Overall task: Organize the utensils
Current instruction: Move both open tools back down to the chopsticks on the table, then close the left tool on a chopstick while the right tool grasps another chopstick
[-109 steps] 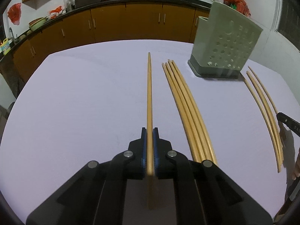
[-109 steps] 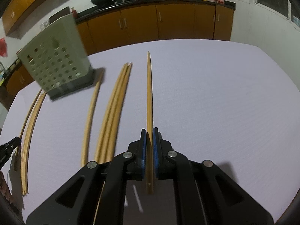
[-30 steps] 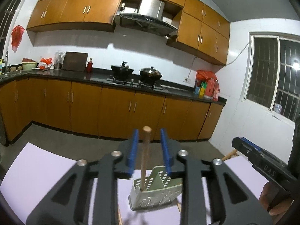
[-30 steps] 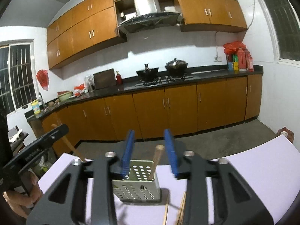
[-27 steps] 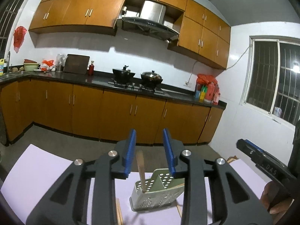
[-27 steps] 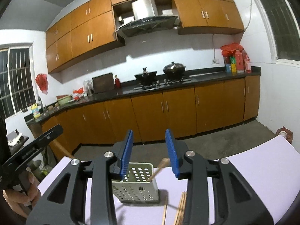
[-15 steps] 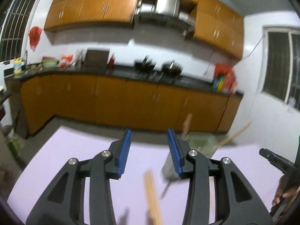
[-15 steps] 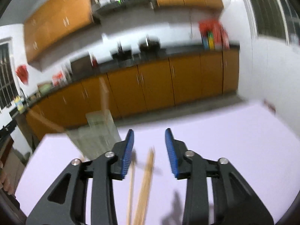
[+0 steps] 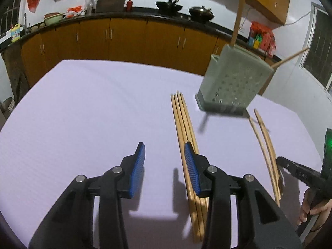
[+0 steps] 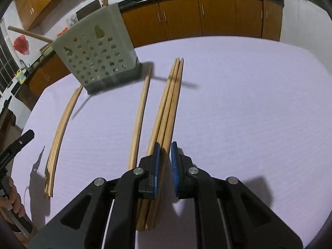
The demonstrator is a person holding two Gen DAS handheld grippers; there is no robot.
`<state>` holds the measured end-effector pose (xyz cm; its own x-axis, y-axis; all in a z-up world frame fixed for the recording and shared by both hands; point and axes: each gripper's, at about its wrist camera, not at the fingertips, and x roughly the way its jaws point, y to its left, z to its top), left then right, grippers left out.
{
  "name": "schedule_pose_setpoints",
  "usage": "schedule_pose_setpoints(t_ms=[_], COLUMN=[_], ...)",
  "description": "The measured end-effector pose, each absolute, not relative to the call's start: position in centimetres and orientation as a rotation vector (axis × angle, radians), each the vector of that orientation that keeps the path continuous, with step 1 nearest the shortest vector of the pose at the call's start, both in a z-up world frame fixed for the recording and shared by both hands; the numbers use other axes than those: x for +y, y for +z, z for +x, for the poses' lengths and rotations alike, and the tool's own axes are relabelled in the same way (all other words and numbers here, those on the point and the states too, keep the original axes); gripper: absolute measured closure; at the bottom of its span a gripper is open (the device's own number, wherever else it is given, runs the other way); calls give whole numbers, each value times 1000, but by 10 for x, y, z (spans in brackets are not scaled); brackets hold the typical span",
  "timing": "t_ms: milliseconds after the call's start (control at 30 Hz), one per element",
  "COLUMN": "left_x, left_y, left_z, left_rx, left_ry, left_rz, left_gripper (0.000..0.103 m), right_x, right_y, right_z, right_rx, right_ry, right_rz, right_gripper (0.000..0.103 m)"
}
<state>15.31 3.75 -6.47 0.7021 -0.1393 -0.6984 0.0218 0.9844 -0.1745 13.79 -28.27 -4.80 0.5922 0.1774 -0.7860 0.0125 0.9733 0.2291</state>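
Note:
A grey-green perforated holder (image 9: pixel 232 83) (image 10: pixel 97 58) stands on the lilac table (image 9: pixel 83 114), with two chopsticks (image 9: pixel 238 10) leaning out of its top. A bundle of three chopsticks (image 9: pixel 182 124) lies in front of it. My left gripper (image 9: pixel 165 161) hangs open and low over the table. Nothing is between its pads, and the bundle runs under its right finger. My right gripper (image 10: pixel 165 161) is down on another bundle (image 10: pixel 170 95). Its jaws are closing to a narrow slit around that bundle's rightmost chopstick.
A single chopstick (image 10: pixel 141 108) lies left of the right gripper's bundle, and more chopsticks (image 10: pixel 62 124) (image 9: pixel 265 143) lie between the two grippers. A hand (image 9: pixel 311 207) shows at the frame edge. Brown kitchen cabinets (image 9: pixel 128 39) stand beyond the table's far edge.
A second ago both grippers were high over the holder, letting a chopstick drop into it. Both have since come down to the table, and the right jaws have narrowed.

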Motion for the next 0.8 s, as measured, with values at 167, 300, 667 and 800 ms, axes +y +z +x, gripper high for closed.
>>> schedule_pose_setpoints(t_ms=[167,300,667,800], left_x=[32,31,14,9], left_y=[-74,-78,-86,-86], left_z=[156,155,148,148], left_rx=[828,847,888,885], left_ry=[-102,-123,-196,-176], left_rz=[-154,-152,-113,-68], left_gripper=[64,65,80,81], right_x=[-287,-297,-309,-310], right_y=[-58,-57,-58,-58], right_z=[132,132,127,125], right_rx=[936,921,908,907], right_ry=[60,-32,-47,-48], right_rz=[173,145,149,144], right_gripper=[95,95,95,95])
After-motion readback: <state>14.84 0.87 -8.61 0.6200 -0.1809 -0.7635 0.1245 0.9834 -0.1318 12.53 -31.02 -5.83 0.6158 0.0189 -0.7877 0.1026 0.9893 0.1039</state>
